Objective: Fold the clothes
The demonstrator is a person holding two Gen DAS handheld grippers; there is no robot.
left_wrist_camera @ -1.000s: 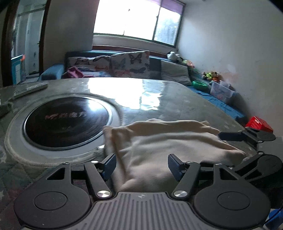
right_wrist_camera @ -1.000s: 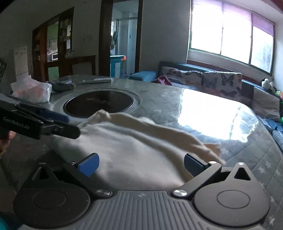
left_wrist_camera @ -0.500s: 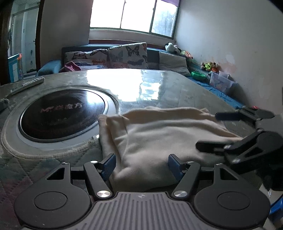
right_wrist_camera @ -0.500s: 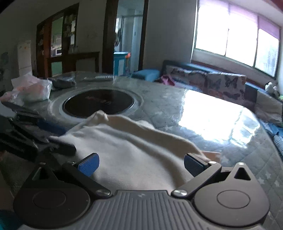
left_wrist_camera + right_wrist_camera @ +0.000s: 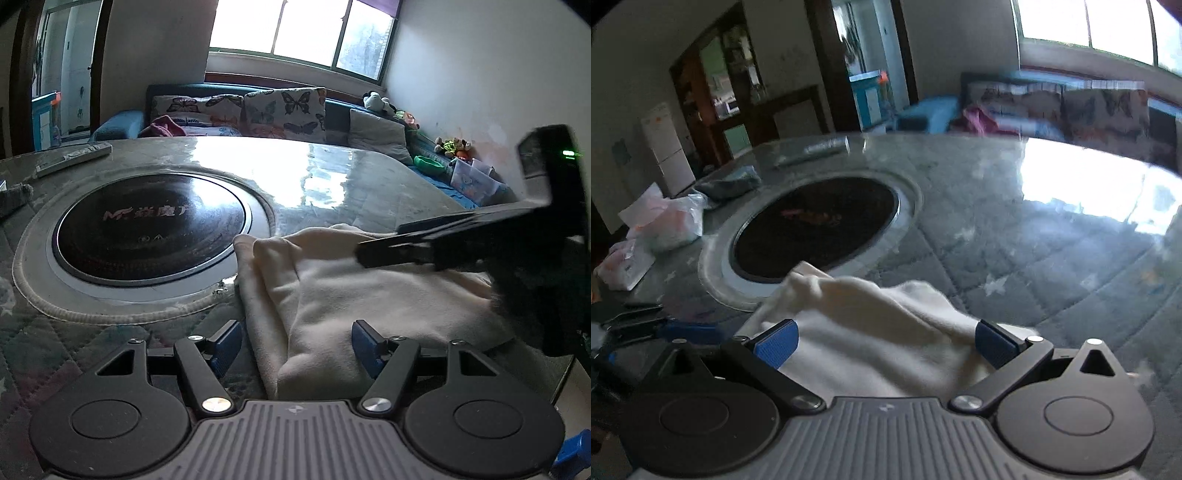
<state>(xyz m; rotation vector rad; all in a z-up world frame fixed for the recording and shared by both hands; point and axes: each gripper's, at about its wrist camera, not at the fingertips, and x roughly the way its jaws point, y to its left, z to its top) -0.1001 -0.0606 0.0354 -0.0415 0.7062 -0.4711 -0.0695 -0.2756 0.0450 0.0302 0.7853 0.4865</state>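
Garment (image 5: 369, 306), cream and partly folded, lies on the bench (image 5: 332, 177) just beside the round hob (image 5: 147, 229), whose face reads "MF" with unclear characters. Left gripper (image 5: 295, 341) and right gripper (image 5: 886, 341) each straddle a cloth edge, jaws open, probably poised for another fold.

Bright window (image 5: 295, 33) above a butterfly-cushioned sofa (image 5: 258, 110) — white wall (image 5: 480, 74) right, dark doorway (image 5: 857, 62) opposite.
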